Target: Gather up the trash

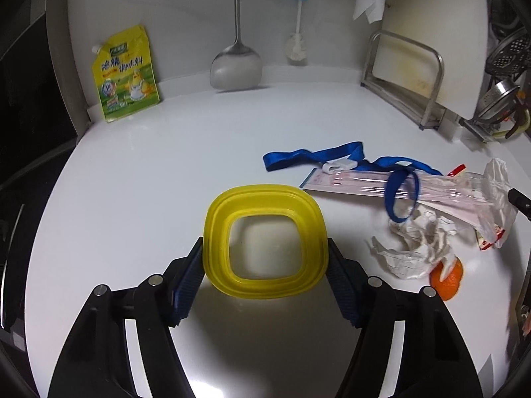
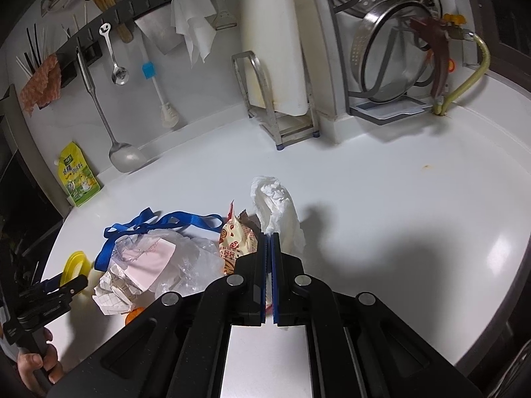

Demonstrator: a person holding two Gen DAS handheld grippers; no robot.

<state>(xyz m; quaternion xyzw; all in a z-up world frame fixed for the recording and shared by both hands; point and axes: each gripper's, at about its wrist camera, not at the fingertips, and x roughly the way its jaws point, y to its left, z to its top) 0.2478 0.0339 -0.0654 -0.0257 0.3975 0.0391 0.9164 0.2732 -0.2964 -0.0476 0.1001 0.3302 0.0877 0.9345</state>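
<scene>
Lying on the white countertop (image 1: pixel 166 172), a yellow translucent square plastic lid (image 1: pixel 265 240) sits between the left gripper (image 1: pixel 265 258) pads, which touch its two sides. The right gripper (image 2: pixel 268 242), jaws pressed together, pinches a white crumpled plastic bag (image 2: pixel 277 209). Between them lie a blue ribbon lanyard (image 1: pixel 312 156), crumpled white paper (image 1: pixel 411 248) and orange peel (image 1: pixel 448 280).

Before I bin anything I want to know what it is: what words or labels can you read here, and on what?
Yellow pouch: large Chinese characters, likely "鸡精"; the smaller print is blurred.
Snack wrapper: red characters, unreadable.
Crumpled paper: printed lines, too small to read.
</scene>
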